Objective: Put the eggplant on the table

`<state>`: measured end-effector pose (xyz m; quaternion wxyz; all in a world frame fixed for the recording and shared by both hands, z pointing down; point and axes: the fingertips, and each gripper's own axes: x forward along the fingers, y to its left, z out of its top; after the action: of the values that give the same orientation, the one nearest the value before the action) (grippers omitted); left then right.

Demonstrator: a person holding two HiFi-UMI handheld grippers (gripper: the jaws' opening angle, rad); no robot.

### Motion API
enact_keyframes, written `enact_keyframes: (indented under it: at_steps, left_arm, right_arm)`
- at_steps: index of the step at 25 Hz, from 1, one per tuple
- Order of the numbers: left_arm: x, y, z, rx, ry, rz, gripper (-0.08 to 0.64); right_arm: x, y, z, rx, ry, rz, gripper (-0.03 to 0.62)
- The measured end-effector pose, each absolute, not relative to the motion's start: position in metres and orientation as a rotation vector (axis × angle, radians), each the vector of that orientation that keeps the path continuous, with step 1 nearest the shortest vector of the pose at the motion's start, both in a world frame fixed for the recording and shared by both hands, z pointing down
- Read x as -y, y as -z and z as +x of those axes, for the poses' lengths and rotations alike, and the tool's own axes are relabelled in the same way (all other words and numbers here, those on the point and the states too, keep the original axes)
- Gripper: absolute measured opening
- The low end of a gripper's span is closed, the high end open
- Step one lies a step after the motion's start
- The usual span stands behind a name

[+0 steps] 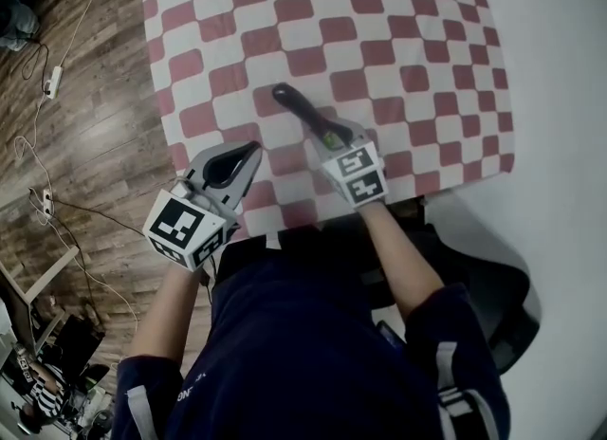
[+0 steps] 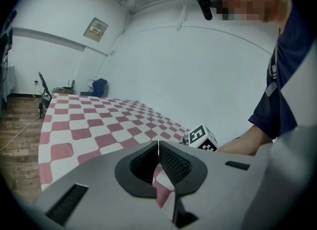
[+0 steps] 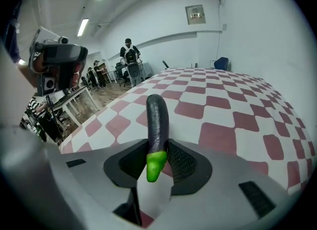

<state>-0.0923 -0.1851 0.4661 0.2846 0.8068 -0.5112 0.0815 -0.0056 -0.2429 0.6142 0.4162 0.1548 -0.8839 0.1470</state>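
Observation:
A dark purple eggplant [image 3: 157, 120] with a green stem end [image 3: 155, 165] sticks out forward from between my right gripper's [image 3: 157, 150] pads, which are shut on it near the stem. In the head view the eggplant [image 1: 302, 111] slants up and left from the right gripper [image 1: 332, 137] over the red-and-white checked tablecloth [image 1: 379, 40], close to the table's near edge. My left gripper [image 1: 248, 155] hovers at the cloth's near-left corner, jaws together with nothing between them. From the left gripper view its pads [image 2: 171, 164] meet at the tips [image 2: 158, 143].
The checked tablecloth [image 3: 237, 100] covers the table ahead; a bare white surface [image 1: 560, 68] lies to its right. Wooden floor with cables [image 1: 47, 87] runs along the left. A black chair [image 1: 474, 286] is beside the person at the lower right. People and desks [image 3: 129, 55] stand far off.

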Motion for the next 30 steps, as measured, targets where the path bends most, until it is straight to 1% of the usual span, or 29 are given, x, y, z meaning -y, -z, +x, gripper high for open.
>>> enact_keyframes:
  at_steps: [18,20,25,30]
  left_arm:
    - [0.185,-0.471,-0.092,1.355,-0.213,2.153,0.031]
    - [0.185,-0.471,-0.091,1.351,-0.213,2.154,0.031]
    - [0.185,-0.469,-0.089,1.342,-0.212,2.166,0.031]
    - [0.185,-0.461,-0.088,1.338,-0.211,2.185,0.031]
  right_arm:
    - [0.241,-0.643,-0.006,2.119,-0.286,0.343,0.138]
    - [0.240,-0.645,-0.005,2.111,-0.288,0.338,0.157]
    - [0.238,-0.641,-0.006,2.118,-0.291,0.342,0.183]
    - [0.240,-0.622,-0.005,2.149,-0.280,0.370,0.186]
